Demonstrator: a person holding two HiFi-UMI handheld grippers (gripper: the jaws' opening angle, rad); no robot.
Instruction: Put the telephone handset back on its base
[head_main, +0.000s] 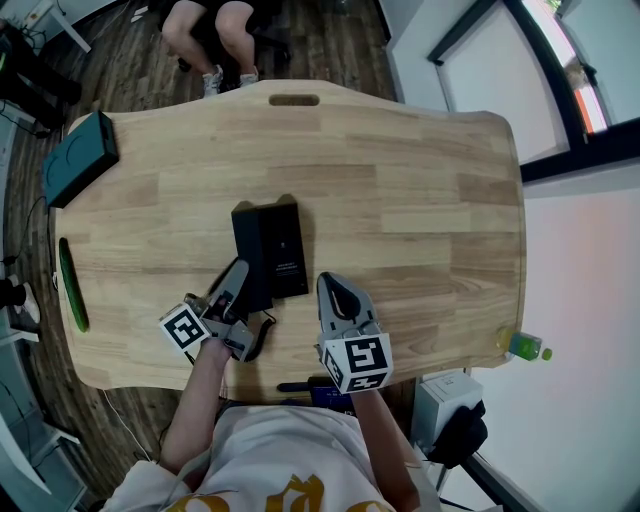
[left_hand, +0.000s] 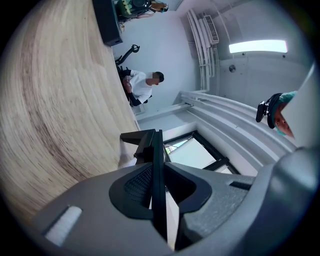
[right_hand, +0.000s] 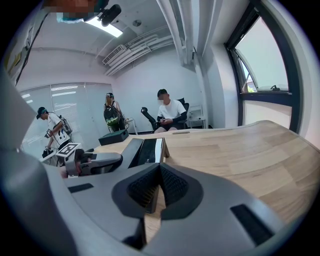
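The black telephone base (head_main: 288, 248) sits at the middle of the wooden table (head_main: 400, 200). Along its left side lies the black handset (head_main: 250, 250), and its coiled cord (head_main: 262, 335) trails toward the near edge. My left gripper (head_main: 238, 272) is shut on the handset's near end. In the left gripper view the handset (left_hand: 156, 145) shows as a thin black edge pinched between the jaws. I cannot tell whether it rests in the cradle. My right gripper (head_main: 330, 285) is just right of the base, shut and empty. The right gripper view shows the base (right_hand: 149, 150) straight ahead.
A dark teal box (head_main: 80, 155) sits at the table's far left corner and a green strip (head_main: 72, 285) lies along the left edge. A person (head_main: 220, 40) sits at the far end. A green bottle (head_main: 525, 347) is beyond the table's right edge.
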